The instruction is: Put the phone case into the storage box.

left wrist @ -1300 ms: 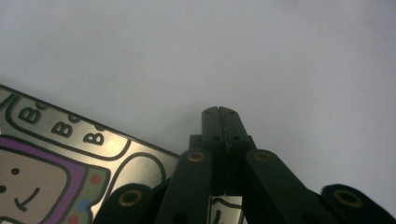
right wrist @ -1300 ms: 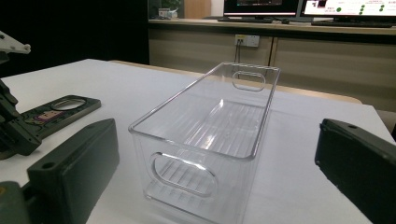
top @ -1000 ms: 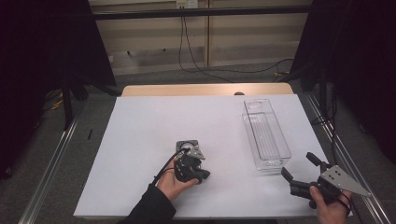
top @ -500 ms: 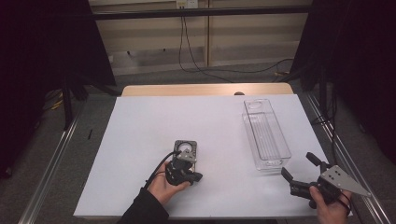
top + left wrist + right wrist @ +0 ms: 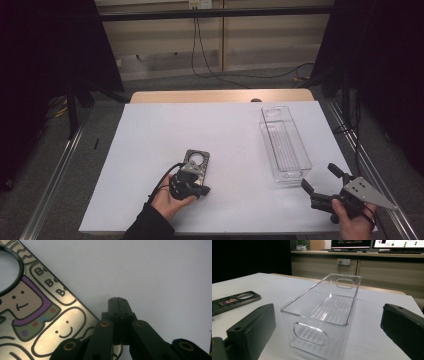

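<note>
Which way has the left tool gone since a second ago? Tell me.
Yes. The left tool has slid left, away from the clear bin, with the phone case shifting left too.

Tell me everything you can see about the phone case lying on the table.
The phone case is a flat dark-rimmed rectangle with a large round hole near its far end. Its shiny face carries cartoon smiling figures and bubble lettering. It lies flat on the white table, left of the clear bin. The left claw, shut, sits at its near edge; contact isn't clear.
</note>
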`<state>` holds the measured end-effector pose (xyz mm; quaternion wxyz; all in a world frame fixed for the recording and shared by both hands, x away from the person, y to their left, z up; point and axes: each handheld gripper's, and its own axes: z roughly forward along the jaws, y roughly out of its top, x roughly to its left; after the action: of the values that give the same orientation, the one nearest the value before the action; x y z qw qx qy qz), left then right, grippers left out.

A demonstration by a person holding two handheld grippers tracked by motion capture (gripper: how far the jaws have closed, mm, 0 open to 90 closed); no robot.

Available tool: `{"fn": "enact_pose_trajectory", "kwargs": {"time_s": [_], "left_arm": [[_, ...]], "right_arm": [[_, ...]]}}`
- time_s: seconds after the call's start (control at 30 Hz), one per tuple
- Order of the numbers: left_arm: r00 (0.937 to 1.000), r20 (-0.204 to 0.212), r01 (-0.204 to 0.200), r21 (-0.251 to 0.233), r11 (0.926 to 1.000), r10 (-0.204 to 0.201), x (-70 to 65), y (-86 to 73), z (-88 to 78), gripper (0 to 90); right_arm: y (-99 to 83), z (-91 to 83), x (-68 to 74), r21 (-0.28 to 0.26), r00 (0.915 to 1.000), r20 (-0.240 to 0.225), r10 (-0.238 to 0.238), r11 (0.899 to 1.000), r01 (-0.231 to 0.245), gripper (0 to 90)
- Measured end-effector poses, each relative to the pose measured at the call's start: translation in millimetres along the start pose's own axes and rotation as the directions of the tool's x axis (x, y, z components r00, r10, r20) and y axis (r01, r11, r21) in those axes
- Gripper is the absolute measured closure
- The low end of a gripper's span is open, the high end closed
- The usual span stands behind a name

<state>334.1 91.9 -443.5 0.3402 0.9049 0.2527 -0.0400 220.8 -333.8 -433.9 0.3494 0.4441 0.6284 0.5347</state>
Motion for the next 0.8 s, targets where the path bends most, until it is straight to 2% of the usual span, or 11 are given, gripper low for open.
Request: {"fn": "enact_pose_trajectory", "kwargs": {"time_s": [0.67, 0.8], "left_arm": [[0.9985, -0.033, 0.044, -0.011, 0.9990, -0.045, 13.2, -19.9, -20.5, 90.0], [0.9974, -0.035, 0.062, -0.017, 0.9979, -0.063, 17.8, -23.9, -24.6, 90.0]], "right_arm": [[0.3, 0.4, 1.2, 0.002, 0.9999, -0.002, -0.017, 1.000, 0.017, 0.0], [0.1, 0.5, 0.7, 0.001, 1.0000, 0.000, -0.008, 1.000, 0.008, 0.0]]}}
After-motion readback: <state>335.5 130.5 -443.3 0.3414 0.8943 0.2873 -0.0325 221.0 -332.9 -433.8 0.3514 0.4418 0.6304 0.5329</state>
